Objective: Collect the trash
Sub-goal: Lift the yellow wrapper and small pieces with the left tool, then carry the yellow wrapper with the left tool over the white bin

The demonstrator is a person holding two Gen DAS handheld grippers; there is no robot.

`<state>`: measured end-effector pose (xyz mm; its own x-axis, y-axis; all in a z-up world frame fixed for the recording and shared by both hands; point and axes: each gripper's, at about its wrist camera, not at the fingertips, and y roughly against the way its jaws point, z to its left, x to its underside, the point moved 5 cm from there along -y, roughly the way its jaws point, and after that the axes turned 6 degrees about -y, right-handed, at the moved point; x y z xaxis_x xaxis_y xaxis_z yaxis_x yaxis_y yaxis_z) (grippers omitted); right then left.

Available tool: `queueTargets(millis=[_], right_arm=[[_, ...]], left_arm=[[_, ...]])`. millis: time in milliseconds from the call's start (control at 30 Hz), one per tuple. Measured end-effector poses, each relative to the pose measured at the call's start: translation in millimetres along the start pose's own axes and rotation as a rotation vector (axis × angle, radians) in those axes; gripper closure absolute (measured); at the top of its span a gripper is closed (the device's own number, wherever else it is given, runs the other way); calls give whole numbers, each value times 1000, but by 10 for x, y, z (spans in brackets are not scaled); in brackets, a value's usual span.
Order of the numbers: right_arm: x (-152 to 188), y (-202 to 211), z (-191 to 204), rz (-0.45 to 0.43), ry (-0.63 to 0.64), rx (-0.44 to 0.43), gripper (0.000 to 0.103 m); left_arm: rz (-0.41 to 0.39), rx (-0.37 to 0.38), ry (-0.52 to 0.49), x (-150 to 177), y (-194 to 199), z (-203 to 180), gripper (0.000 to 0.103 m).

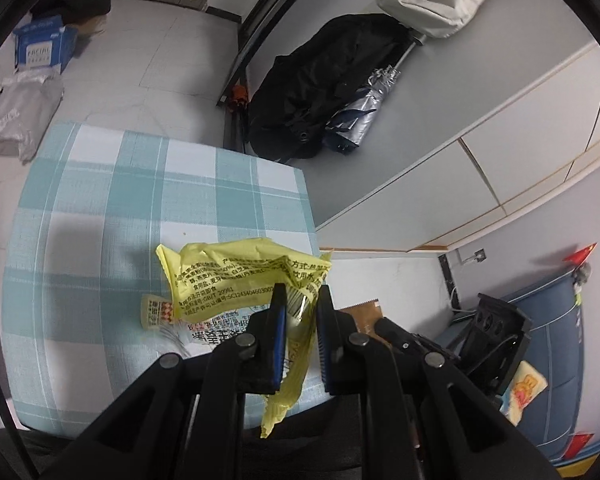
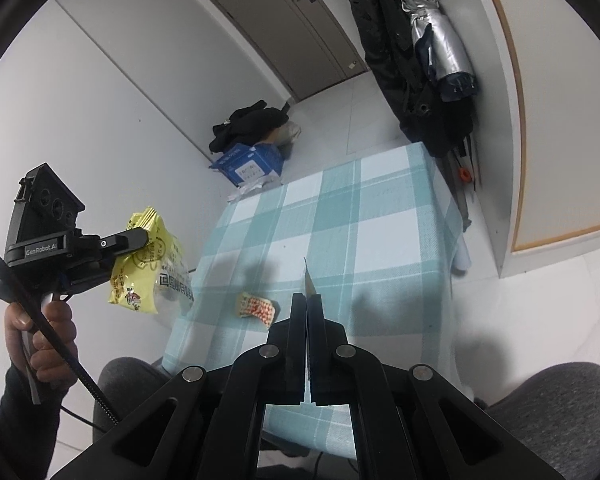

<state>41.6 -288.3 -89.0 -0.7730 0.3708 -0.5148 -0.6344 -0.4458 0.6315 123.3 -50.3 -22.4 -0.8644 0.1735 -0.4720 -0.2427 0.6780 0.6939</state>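
- The right tongs (image 2: 307, 300) are seen pressed together on a thin brown sachet (image 2: 309, 280), held edge-on above the checked worktop (image 2: 380, 232).
- The left tongs (image 1: 301, 304) are clamped on a yellow wrapper (image 1: 236, 276), which is held up off the worktop at its left edge, with a white printed packet (image 2: 174, 284) hanging against it.
- A small red-and-yellow wrapper (image 2: 257, 307) is left lying on the worktop near its front edge.
- A blue box (image 2: 249, 164) is seen on the floor beyond.
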Motion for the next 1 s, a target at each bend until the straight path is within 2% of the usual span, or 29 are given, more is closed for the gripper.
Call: queueTargets(millis=[267,500,600,800,1000], right_arm=[[-210,276,-146,-61,-37,-14,102],[-529,1107,-493,-227,-89,29,102],[-553,1538,-759,-300,-120,87,102],[-337,2313,-1413,-404,-219,232,102],[206,2655,-2095,-399,-369,372,102]], left_arm=[[12,52,-59,-161,-145,-445,94],[51,164,-200,-294,-486,-1264,94],[87,226,-259,-311,-738,-1680,94],[199,388,-358,-169,-1282,-2551,94],[356,483,-439,377,-1865,-3176,94]])
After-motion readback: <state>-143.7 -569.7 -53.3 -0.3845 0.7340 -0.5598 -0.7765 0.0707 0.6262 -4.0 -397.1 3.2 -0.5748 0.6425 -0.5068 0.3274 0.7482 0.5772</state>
